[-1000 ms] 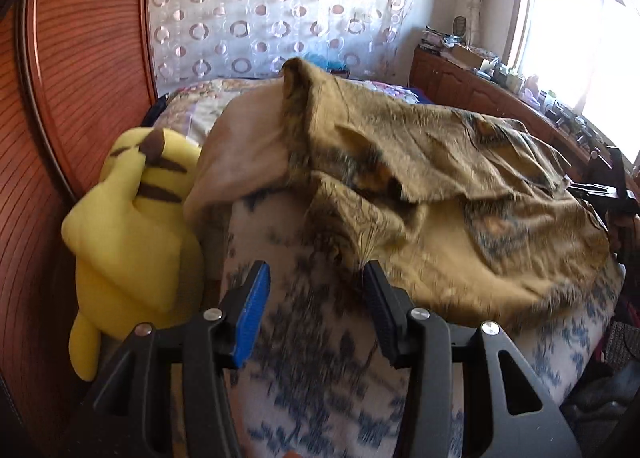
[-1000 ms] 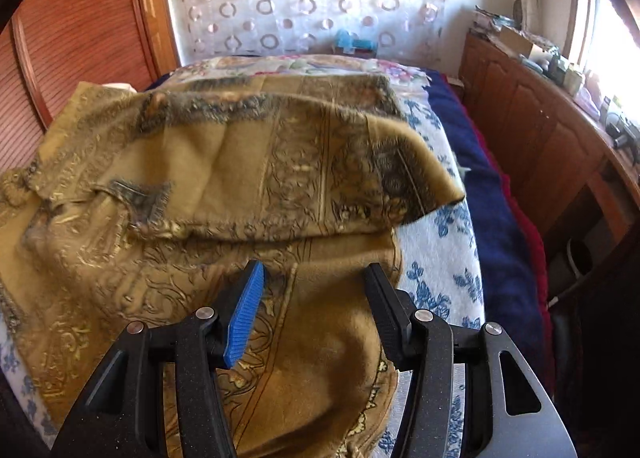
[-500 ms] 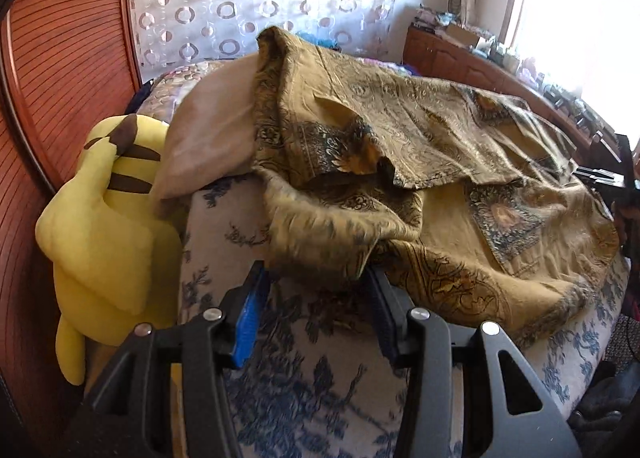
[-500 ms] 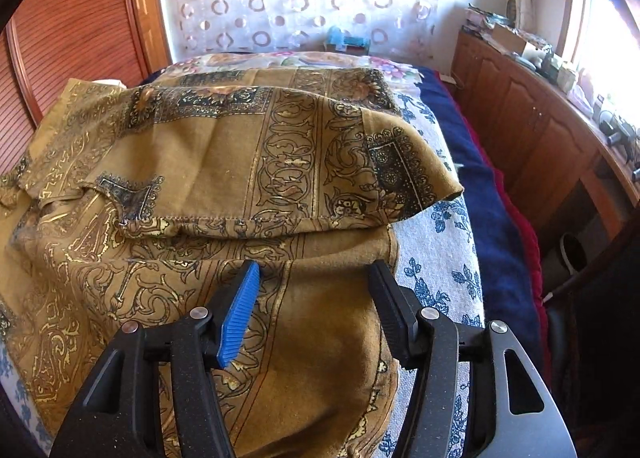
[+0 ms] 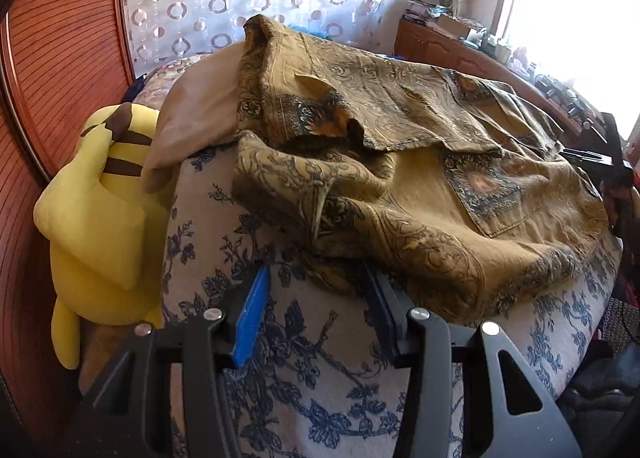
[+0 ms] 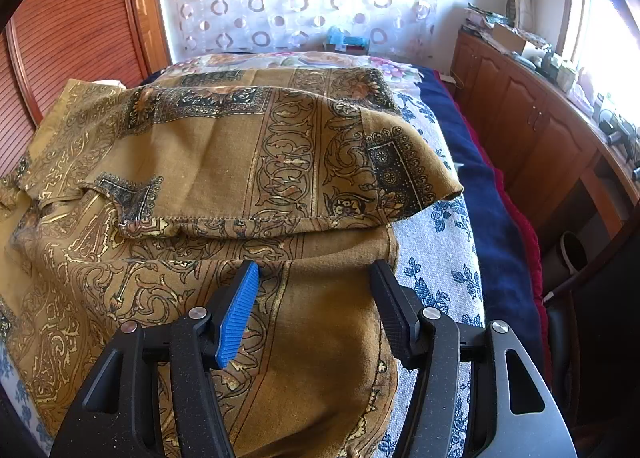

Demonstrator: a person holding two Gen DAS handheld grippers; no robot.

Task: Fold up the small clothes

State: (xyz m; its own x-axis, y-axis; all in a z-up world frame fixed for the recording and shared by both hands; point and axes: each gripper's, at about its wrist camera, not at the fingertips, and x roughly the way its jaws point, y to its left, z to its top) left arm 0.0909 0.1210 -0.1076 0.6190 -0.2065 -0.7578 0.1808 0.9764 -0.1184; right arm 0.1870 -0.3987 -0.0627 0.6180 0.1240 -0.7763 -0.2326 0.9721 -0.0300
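Note:
A mustard-gold patterned garment [image 5: 420, 178] lies rumpled on a bed with a blue floral sheet [image 5: 304, 370]. Its far half is folded over the near half, seen in the right wrist view [image 6: 224, 162]. My left gripper [image 5: 316, 290] is open and empty, its fingertips at the garment's near rumpled edge. My right gripper [image 6: 316, 286] is open and empty, just above the garment's lower layer, below the folded-over hem.
A yellow plush toy [image 5: 96, 218] leans against the wooden headboard [image 5: 52, 70] at the left. A beige pillow [image 5: 196, 106] lies under the garment's far corner. A navy blanket [image 6: 488, 194] and a wooden cabinet [image 6: 536, 126] run along the right.
The left gripper has moved closer to the garment's near edge, which now lies between its fingertips. The right gripper has shifted slightly; the folded layer looks flatter.

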